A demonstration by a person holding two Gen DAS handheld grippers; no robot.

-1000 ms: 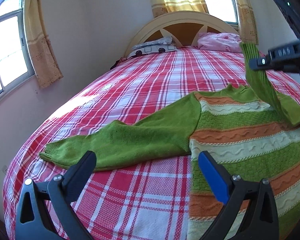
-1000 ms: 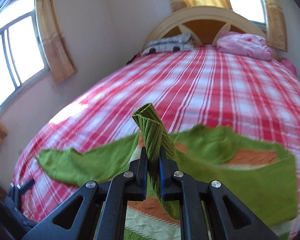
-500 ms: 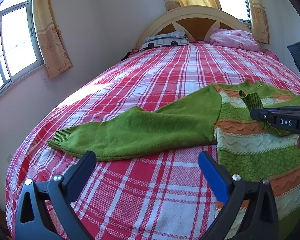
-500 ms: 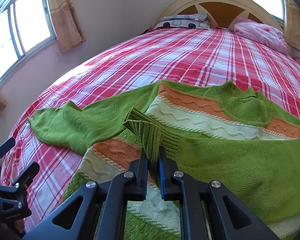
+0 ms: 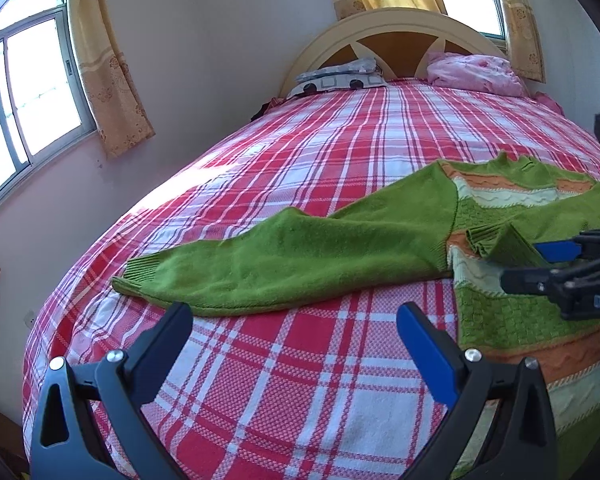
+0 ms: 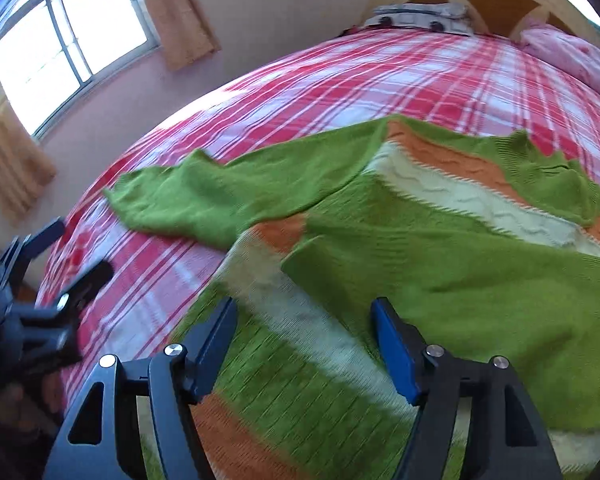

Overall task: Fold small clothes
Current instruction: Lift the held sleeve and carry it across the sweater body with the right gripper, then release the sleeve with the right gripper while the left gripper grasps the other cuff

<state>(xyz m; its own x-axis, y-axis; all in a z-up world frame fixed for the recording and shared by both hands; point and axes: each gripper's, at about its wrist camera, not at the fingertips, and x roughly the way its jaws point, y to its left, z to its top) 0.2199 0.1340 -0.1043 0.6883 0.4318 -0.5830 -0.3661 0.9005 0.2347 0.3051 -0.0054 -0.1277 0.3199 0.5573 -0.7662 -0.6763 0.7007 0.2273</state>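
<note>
A: Where's the garment?

B: The green, orange and cream striped knit sweater lies on the red plaid bed, one sleeve folded across its body. My right jaws, clamped on that cuff half a second ago, now gape empty.

A: Next?

B: My left jaws, apart, should take the outstretched green sleeve.

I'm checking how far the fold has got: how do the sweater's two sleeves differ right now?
The left-hand sleeve lies stretched out on the plaid bedspread, clear of the sweater's striped body; the folded sleeve lies across that body. The outstretched one's ribbed cuff rests on the bedspread, the folded one's on the stripes. Both are plain green knit, and neither is gripped: left gripper and right gripper are open.
</note>
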